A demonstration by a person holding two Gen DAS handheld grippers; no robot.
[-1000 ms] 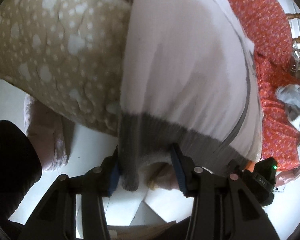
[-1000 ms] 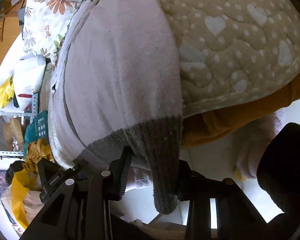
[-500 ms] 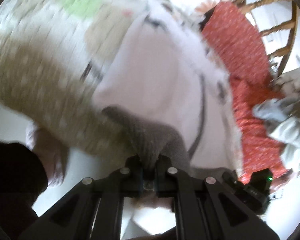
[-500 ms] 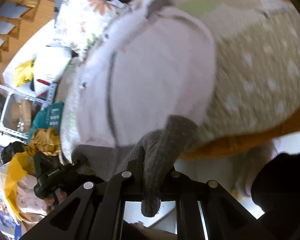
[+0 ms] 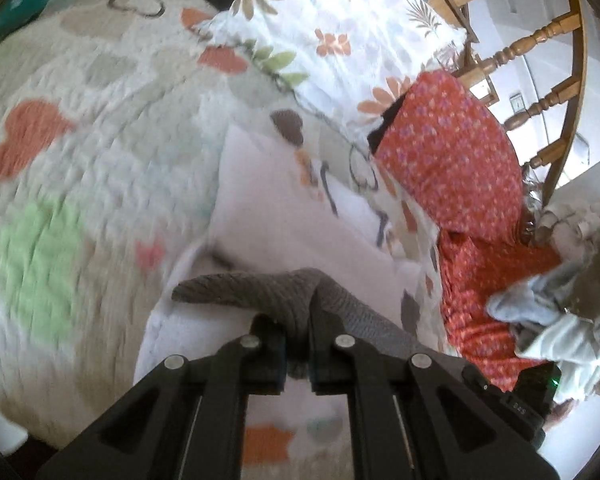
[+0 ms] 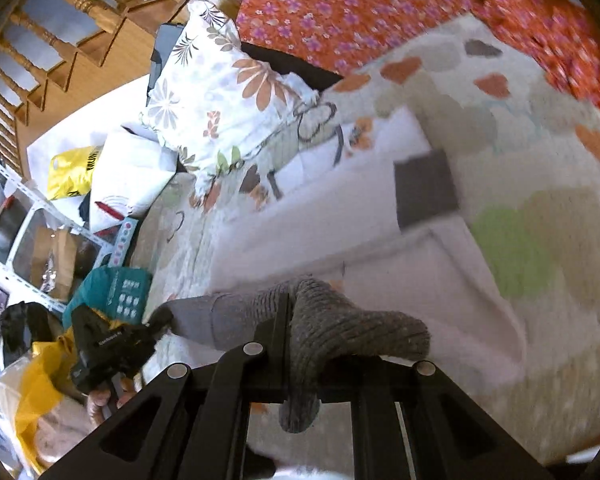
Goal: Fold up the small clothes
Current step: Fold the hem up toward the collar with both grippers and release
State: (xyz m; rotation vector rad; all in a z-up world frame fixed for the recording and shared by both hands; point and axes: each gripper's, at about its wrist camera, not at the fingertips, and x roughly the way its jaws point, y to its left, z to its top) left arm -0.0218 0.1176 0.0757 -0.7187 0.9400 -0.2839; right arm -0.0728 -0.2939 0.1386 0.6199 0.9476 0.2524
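Both grippers pinch the gray ribbed hem [image 5: 260,286] of a small pale pink sweater [image 5: 300,220]. The left gripper [image 5: 298,344] and the right gripper [image 6: 296,336] are each closed tight on it, low in the middle of their pictures. The sweater lies above them on the heart quilt [image 5: 80,160]. This looks like the fold step: next, carry the hem toward the top edge. The quilt has room; the flower pillow [image 5: 340,32] sits near.

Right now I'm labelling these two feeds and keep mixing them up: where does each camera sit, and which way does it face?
Left wrist: on the left gripper, looking down across the bed quilt; jaws clamp the sweater's grey hem.
Right wrist: on the right gripper, same downward look; jaws clamp that hem; left gripper shows.
Shared: sweater, floral pillow.
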